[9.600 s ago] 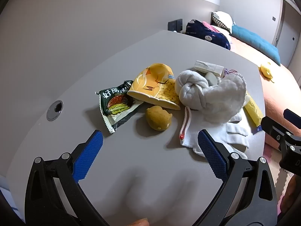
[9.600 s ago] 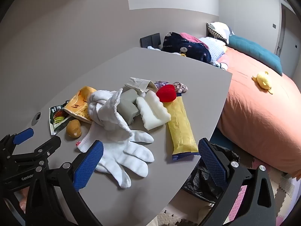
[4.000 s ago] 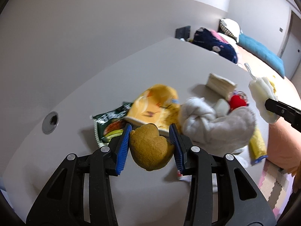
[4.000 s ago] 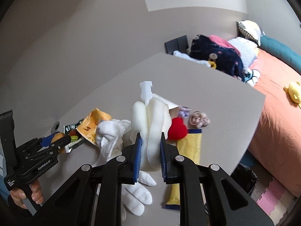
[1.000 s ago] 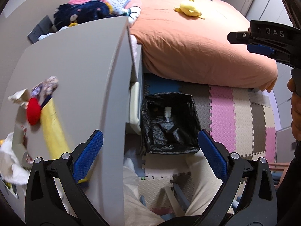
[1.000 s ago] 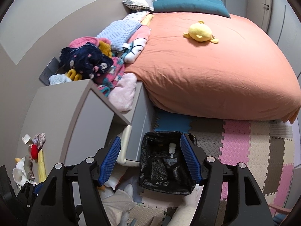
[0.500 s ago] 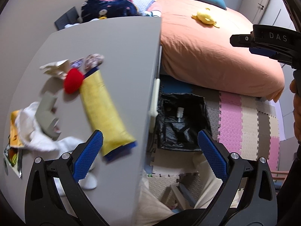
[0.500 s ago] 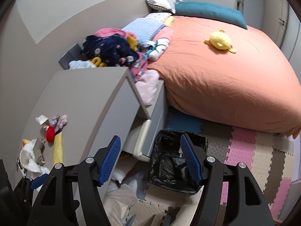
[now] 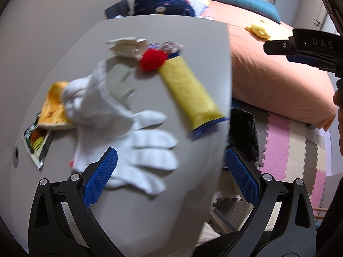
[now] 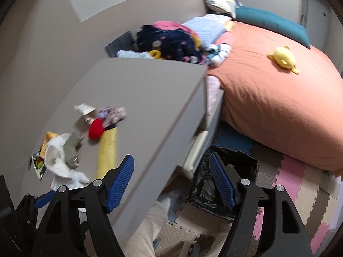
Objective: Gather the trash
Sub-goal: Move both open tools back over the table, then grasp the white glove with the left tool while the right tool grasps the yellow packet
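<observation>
Both hand-held grippers, left and right, gape empty (right's jaws just widened) over one yellow packet.

one red ball, one yellow wrapper

Trash bin half hidden behind table

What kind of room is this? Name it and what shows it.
Most likely a bedroom: a bed with an orange cover and pillows, a clothes pile beside a grey desk, and foam floor mats.
</observation>
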Motion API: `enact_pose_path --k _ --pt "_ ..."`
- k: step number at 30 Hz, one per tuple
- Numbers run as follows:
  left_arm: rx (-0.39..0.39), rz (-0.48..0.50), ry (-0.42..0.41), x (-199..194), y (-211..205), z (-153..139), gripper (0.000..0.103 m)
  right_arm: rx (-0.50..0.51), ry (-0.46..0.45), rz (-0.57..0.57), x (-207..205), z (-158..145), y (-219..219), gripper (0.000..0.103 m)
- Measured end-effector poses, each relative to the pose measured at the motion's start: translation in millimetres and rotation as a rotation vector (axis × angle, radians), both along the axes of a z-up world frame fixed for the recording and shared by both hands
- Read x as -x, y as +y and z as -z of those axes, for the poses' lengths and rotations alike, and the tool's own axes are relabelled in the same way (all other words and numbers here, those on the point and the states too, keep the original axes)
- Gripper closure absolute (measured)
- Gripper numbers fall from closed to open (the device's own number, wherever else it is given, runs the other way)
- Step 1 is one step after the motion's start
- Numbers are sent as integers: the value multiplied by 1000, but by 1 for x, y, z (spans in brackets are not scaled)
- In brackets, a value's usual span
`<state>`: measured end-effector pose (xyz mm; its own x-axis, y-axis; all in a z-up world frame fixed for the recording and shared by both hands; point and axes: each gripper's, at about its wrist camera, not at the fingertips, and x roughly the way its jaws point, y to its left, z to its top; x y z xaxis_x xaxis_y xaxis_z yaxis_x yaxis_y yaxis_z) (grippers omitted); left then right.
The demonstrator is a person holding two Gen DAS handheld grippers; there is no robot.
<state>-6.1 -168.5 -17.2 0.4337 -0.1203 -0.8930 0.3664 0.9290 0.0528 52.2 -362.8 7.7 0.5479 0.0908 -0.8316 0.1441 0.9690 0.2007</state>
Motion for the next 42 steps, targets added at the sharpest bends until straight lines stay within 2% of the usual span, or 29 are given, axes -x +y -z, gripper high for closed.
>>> enact_pose_path --k 10,19,28,36,38,39,41,42 --pt "10 -110 25 -11 59 13 6 3 56 -134 -15 22 70 29" --pt "24 -121 52 -22 73 24 6 22 101 -189 -31 38 107 29" --pt "-2 -118 57 -24 79 31 6 61 135 -205 -37 54 121 29" --pt "8 -88 46 -21 75 28 40 130 133 -221 -38 60 129 29" --pt "9 -81 43 -19 75 27 59 145 137 -222 -38 62 131 30" --pt "9 -76 41 -17 78 25 63 152 138 -223 -38 63 132 36" --pt "13 -77 43 -16 83 24 79 154 147 -231 -38 65 134 44" --pt "27 -82 46 -15 88 23 82 152 152 -235 -38 66 134 52"
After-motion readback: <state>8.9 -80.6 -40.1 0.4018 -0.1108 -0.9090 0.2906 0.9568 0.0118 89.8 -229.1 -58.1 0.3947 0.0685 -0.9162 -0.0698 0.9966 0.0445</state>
